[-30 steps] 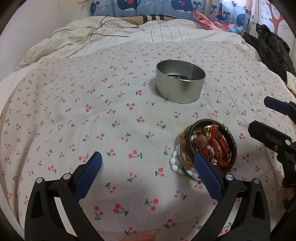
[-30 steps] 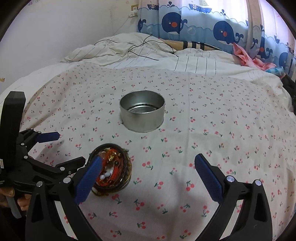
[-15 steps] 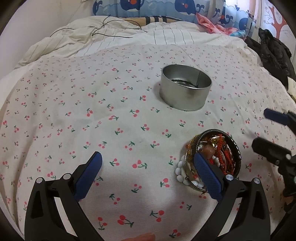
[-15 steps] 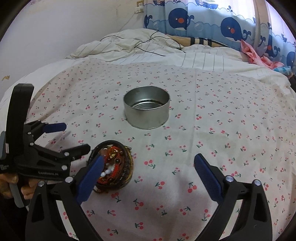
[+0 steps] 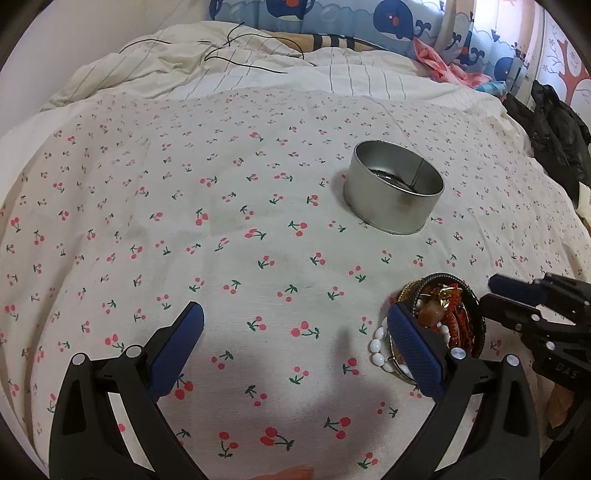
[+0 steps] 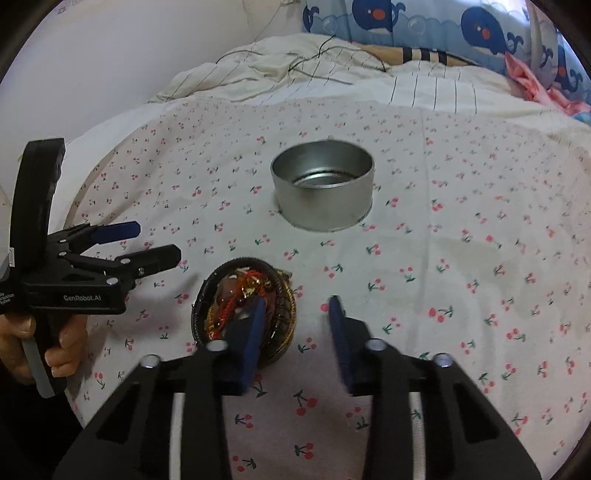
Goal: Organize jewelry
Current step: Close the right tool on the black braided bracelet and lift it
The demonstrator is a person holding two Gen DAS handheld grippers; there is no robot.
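Bed covered by cherry-print sheet [image 5: 229,229]. Round silver tin [image 6: 322,184] upright at about 12 o'clock of right wrist view, open top, nothing clearly visible inside. Pile of jewelry [image 6: 245,310] on the sheet at 6 o'clock from the tin, well apart from it: dark bangles ringing red cord, gold pieces, brown bead; white bead bracelet [image 5: 376,347] poking out at the pile's 8 o'clock in left wrist view.

Right gripper [image 6: 295,325] pointing down at the sheet, jaws just been closing, now narrowed but apart; bare sheet showing in the gap, nothing clamped. Blue left finger [image 6: 251,332] overlapping the pile's right edge, contact not clear; other finger over bare sheet at 3 o'clock of the pile.

Left gripper [image 5: 295,332] jaws wide apart, nothing between but sheet; right-side pad in front of the pile. Seen from right wrist at 9 o'clock, held by a hand [image 6: 55,343].

Striped quilt [image 5: 258,74] and whale-print curtain [image 6: 406,18] at 12 o'clock, black cable [image 5: 236,55] on quilt.
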